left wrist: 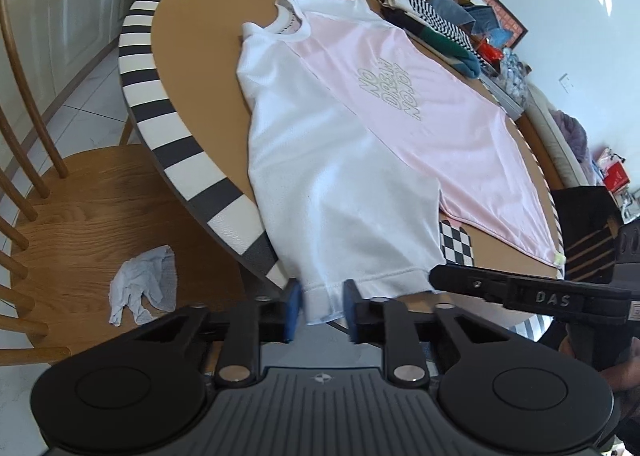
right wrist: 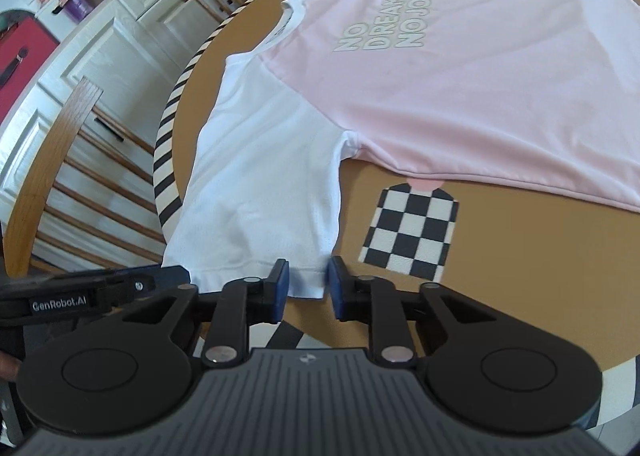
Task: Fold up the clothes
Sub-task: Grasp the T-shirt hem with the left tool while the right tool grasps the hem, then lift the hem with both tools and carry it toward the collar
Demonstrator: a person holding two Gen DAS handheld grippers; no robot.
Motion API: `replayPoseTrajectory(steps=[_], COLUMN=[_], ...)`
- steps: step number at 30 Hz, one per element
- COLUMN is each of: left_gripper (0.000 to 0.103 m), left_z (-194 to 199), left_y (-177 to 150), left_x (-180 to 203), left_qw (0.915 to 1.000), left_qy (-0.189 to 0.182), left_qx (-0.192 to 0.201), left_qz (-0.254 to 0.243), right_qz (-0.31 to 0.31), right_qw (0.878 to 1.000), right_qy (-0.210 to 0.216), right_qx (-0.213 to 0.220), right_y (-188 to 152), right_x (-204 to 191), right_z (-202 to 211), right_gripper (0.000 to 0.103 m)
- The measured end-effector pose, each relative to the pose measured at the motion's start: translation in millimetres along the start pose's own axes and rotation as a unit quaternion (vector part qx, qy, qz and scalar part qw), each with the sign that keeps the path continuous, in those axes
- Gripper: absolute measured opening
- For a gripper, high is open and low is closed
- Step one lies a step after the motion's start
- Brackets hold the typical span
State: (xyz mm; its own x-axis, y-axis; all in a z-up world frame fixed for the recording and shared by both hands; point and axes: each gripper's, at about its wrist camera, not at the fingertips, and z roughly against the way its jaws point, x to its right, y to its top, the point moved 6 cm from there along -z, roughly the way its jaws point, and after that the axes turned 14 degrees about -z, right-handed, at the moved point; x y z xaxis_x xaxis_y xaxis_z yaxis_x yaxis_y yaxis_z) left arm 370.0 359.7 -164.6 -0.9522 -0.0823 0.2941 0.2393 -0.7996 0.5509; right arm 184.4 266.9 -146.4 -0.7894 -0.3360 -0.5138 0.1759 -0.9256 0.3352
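A T-shirt with a pink body point(left wrist: 420, 116) point(right wrist: 460, 96) and white sleeves lies flat on the round brown table point(left wrist: 192, 48), printed side up. Its near white sleeve point(left wrist: 340, 196) point(right wrist: 260, 184) reaches the table edge, and the cuff hangs slightly over. My left gripper point(left wrist: 322, 306) is at the cuff's left corner, and the fabric fills the narrow gap between its blue pads. My right gripper point(right wrist: 306, 288) is at the cuff's other corner. The hem sits between its pads, with a thin gap to the right pad. Each view shows the other gripper's black finger point(left wrist: 480, 284) point(right wrist: 100, 288) close by.
A black-and-white checkered patch point(left wrist: 456, 248) point(right wrist: 412, 232) lies on the table beside the sleeve. A pile of folded clothes point(left wrist: 440, 28) sits at the far edge. A wooden chair point(left wrist: 80, 196) left of the table holds a crumpled white cloth point(left wrist: 144, 288). Another chair point(right wrist: 48, 160) stands before white cabinets.
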Motion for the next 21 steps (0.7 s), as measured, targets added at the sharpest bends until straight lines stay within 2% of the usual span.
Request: replayPoseTrajectory(steps=[2,6,11,16,21], left_gripper=[0.006,0.004,0.004,0.004,0.004], left_z=[0,11,26,3,-51], left_y=[2,14,64,136,194], left_x=[2,-2,-6,-5,-12], left_qw=[1.0,0.9994,0.9958,0.9947,0.9959], left_qy=[-0.002,-0.015,-0.05,-0.054,-0.024], left_qx=[-0.001,0.017,0.054,0.074,0.057], left_qz=[-0.008,0.026,0.054,0.048,0.066], right_qz=[-0.001,-0.033,-0.075,-0.128,-0.19], right_qw=[1.0,0.999,0.996,0.988,0.977], right_qy=[-0.005,0.007,0.052,0.08,0.091], right_qx=[-0.001,-0.008,0.007,0.028,0.007], right_y=[0,5,28,87,153], right_x=[0,1,-8,2,34], right_z=[0,5,26,38,15], right_gripper=[0.009,0.005,0.005,0.005,0.005])
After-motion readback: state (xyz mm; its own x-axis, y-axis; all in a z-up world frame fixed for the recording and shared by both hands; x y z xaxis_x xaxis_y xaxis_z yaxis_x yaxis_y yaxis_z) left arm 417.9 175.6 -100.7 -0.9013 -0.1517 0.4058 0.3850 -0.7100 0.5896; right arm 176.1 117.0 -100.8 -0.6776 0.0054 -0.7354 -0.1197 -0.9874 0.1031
